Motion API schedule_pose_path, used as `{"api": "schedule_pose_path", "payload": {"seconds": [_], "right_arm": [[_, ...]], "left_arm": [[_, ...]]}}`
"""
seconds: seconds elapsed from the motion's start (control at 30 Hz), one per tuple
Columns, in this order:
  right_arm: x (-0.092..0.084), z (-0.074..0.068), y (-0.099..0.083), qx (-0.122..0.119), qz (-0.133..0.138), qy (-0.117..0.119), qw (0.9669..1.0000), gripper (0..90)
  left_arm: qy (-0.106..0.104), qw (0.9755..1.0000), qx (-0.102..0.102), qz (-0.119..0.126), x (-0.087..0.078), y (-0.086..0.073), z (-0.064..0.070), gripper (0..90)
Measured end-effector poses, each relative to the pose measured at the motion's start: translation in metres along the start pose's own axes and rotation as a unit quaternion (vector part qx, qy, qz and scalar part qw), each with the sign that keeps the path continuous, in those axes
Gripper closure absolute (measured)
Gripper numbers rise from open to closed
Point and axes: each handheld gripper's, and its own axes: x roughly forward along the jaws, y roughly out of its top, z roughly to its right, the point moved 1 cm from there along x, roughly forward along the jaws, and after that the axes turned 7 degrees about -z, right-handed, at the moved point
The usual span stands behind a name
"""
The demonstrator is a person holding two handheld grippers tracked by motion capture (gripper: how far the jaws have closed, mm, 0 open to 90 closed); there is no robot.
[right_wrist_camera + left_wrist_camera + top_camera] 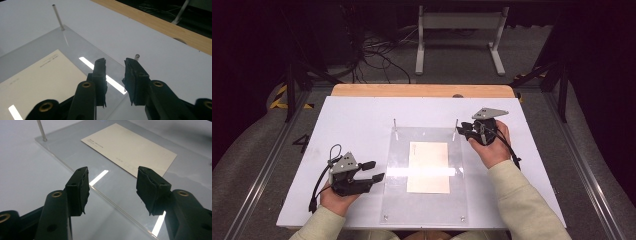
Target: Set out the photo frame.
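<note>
— Two grippers: how do they stand?
— The left gripper (112,191) gapes wide over the near left edge of the clear plate (394,200). The right gripper (115,75), jaws narrowly apart, holds nothing beside the far right pin (137,56).
— The card (428,166)?
— Flat under the plate's middle.

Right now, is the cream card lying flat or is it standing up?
Flat. The cream card lies spread on the clear acrylic plate, no corner lifted in the high view or the left gripper view. Both metal pins stand upright.

Clear glossy acrylic plate (427,200) — glare-streaked — over a matt cream paper card (428,166); thin metal pins (395,128); matt white tabletop (352,120), wooden far edge (422,90).
</note>
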Motion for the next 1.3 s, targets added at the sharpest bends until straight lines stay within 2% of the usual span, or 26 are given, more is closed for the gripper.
{"api": "schedule_pose_path", "payload": {"seconds": [0.1,0.17,0.43,0.5,0.6,0.77,0.9,0.97,1.07,1.3], "right_arm": [[0.011,0.010,0.001,0.008,-0.001,-0.016,0.9998,71.3],[0.017,0.013,0.002,0.008,0.003,-0.017,0.9998,73.2],[0.042,0.019,0.005,0.014,-0.011,-0.032,0.9993,77.0],[0.047,0.020,0.006,0.006,-0.017,-0.043,0.9989,83.4],[0.050,0.020,0.005,0.026,-0.014,-0.037,0.9989,85.0],[0.052,0.022,0.002,0.036,-0.004,-0.033,0.9988,85.1],[0.056,0.023,0.000,0.062,0.000,-0.031,0.9976,85.4],[0.057,0.023,-0.001,0.063,0.000,-0.032,0.9975,85.5],[0.059,0.027,-0.003,0.073,0.007,-0.022,0.9970,85.5],[0.064,0.030,-0.005,0.083,0.021,-0.020,0.9961,85.6]], "left_arm": [[0.002,1.0000,-0.001,0.000,-0.001,-0.001,0.000,44.2],[0.001,1.0000,-0.001,-0.001,-0.002,-0.002,0.000,44.1],[0.007,1.0000,-0.004,0.000,-0.004,-0.004,0.000,44.1],[0.007,1.0000,-0.002,0.000,-0.004,-0.004,-0.001,44.1],[0.007,1.0000,-0.004,0.001,-0.004,-0.005,-0.001,44.1],[0.006,1.0000,-0.005,0.000,-0.003,-0.005,0.000,44.1],[0.005,1.0000,-0.001,0.001,-0.004,-0.005,0.001,44.3],[0.005,1.0000,0.002,0.001,-0.005,-0.005,0.003,44.6],[0.009,0.9999,0.005,0.004,-0.007,-0.006,0.003,44.5],[0.010,0.9999,-0.002,0.008,-0.010,-0.007,0.002,44.5]]}}
